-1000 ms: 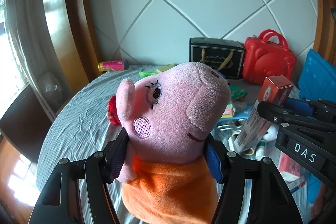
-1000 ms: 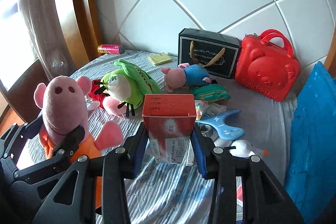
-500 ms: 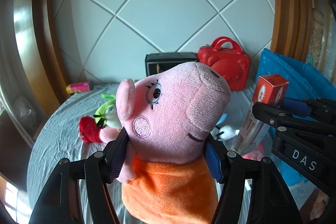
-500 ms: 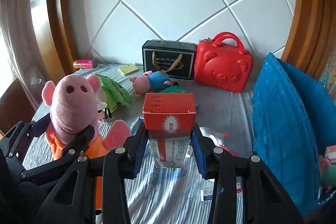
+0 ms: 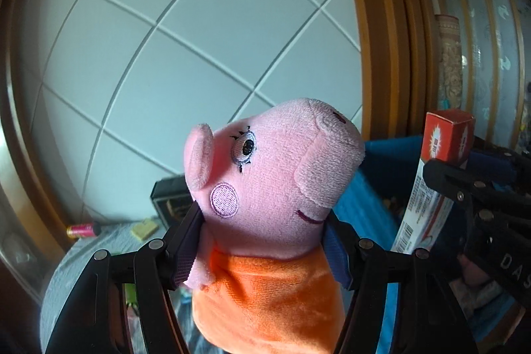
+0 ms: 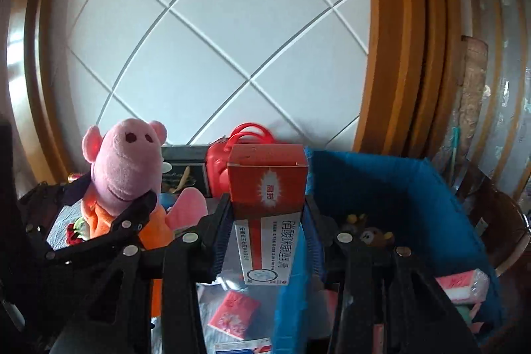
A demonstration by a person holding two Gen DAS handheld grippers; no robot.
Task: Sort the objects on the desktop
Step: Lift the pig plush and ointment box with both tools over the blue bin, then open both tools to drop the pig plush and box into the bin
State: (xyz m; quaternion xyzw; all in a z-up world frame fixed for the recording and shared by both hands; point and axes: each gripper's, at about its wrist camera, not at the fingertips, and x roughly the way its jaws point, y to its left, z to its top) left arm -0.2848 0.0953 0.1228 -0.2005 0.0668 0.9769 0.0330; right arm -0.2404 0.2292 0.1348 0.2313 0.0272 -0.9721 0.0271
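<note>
Up off the counter, the left tongs (image 5: 262, 249) squeeze the pig toy (image 5: 275, 171) and the right tongs (image 6: 267, 234) pinch the red box (image 6: 268, 184), which may slip and miss the blue bin (image 6: 398, 184) at 3 o'clock.

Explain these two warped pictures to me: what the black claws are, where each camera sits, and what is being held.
There is no robot here. A person holds a hand-operated gripper in each hand, and each gripper carries a wide-angle camera looking forward along its two black fingers, which bends the walls into curves.

The left wrist view shows the left gripper shut on a pink pig plush in an orange dress. At its right edge you see the other gripper from the side.

The right wrist view shows the right gripper shut on a red and white carton, held upright. The pig appears again on the left.

Below lies a grey cloth-covered table with a red bear-shaped case, a black box and a pink packet. On the right stands a blue bin already holding small items.
</note>
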